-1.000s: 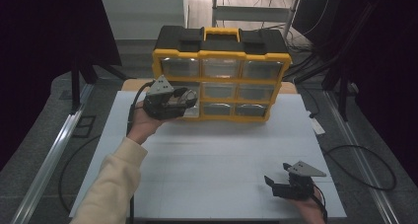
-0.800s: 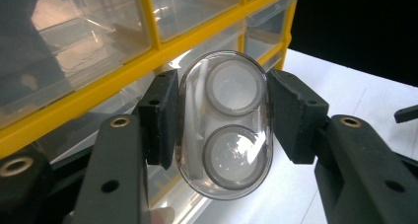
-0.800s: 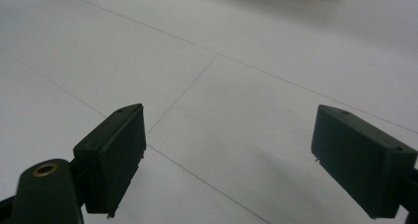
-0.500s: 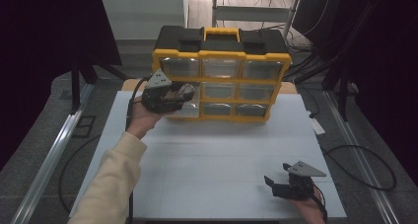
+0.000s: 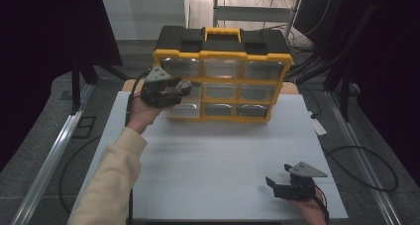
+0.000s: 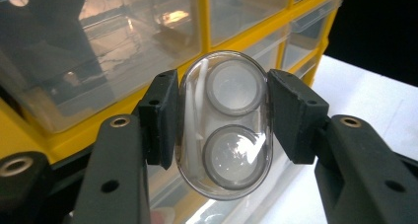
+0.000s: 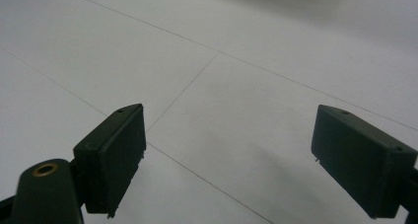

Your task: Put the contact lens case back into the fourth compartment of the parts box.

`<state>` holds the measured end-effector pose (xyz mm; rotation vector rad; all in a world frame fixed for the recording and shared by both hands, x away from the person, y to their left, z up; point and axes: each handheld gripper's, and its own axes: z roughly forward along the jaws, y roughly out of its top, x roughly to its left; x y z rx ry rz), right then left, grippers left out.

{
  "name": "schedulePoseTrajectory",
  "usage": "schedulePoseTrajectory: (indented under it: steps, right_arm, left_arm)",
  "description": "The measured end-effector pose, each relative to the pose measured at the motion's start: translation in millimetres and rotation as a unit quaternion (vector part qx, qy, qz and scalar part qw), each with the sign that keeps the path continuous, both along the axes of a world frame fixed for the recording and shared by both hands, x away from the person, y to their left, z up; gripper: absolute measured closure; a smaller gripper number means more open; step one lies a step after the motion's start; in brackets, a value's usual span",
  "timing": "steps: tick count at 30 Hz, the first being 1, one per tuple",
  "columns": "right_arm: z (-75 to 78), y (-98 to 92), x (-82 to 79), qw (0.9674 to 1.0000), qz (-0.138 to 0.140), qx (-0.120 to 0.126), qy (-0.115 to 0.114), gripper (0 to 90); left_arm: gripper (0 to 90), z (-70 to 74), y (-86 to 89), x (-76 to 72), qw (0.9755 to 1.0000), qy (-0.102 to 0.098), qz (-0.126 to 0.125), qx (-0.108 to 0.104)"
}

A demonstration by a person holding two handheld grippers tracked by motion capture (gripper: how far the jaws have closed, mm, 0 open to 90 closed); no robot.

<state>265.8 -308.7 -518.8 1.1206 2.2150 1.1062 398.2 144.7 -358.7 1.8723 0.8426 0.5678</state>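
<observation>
At the left of the white counter [image 5: 218, 160], the person's sleeved left arm reaches to the far side and holds the left gripper [image 5: 182, 88] up against the front of the yellow and black plastic drawer cabinet [image 5: 223, 76], at its left column of clear drawers. In the left gripper view, this gripper [image 6: 221, 120] pinches a small clear plastic oval case [image 6: 224, 128] by its two long sides; the case stands upright between the black pads, showing two round lidded cups stacked one above the other and a thin white stick along its left edge. Just behind the case lie the cabinet's transparent drawer fronts and yellow frame bars [image 6: 204, 17], very near it, though I cannot tell if they touch. To the right, at the near right corner of the counter, the right gripper [image 5: 277, 184] rests low in the person's hand, well apart from the cabinet. In the right gripper view its jaws are spread wide [image 7: 226, 160] with nothing but bare white counter between them.
</observation>
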Motion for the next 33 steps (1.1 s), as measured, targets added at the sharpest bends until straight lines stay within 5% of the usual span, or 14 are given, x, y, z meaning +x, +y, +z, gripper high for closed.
schedulePoseTrajectory:
  steps: [18,24,33]
  right_arm:
    - [-0.2,0.0,-0.5,1.0000,0.000,-0.003,-0.001,13.9]
    - [-0.5,-0.3,-0.2,1.0000,0.001,-0.004,0.000,13.9]
    - [-0.5,-0.1,-0.4,1.0000,0.001,-0.005,-0.001,13.9]
  left_arm:
    - [47.1,-6.8,1.0,7.0,0.9998,0.016,0.009,0.007]
    - [29.1,-5.5,0.7,3.2,0.9999,0.011,0.006,-0.001]
    - [23.1,-10.0,3.3,-5.1,0.9995,0.016,-0.027,-0.010]
